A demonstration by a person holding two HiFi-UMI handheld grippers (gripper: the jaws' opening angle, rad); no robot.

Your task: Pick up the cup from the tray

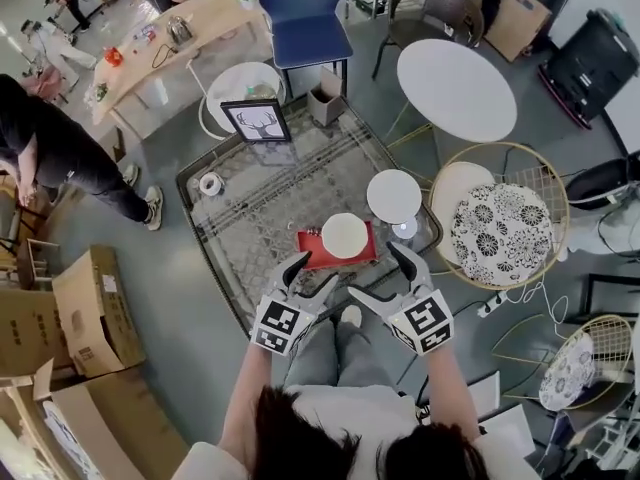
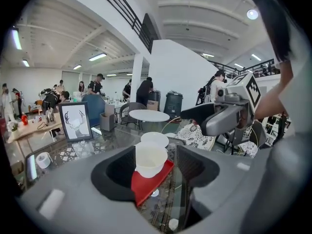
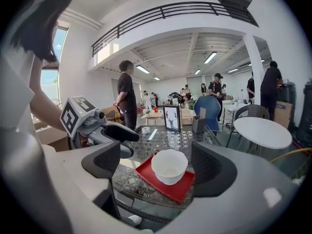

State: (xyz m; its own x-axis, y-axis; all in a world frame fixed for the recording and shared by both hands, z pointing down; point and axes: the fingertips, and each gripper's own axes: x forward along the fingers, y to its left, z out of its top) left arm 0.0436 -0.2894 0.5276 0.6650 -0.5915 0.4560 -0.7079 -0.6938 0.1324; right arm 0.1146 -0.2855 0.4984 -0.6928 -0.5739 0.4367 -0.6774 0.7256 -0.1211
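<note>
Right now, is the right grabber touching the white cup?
Apart. In the right gripper view, the right gripper is open, with tray showing between its jaws and the cup.

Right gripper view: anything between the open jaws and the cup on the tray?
Nothing blocking. Right gripper view shows only bare red tray and glass tabletop between the right gripper and the cup.

Open above the cup (image 1: 344, 235) and along the near edge of the tray (image 1: 312, 255); hemmed behind-right by a white plate (image 1: 394, 196).
</note>
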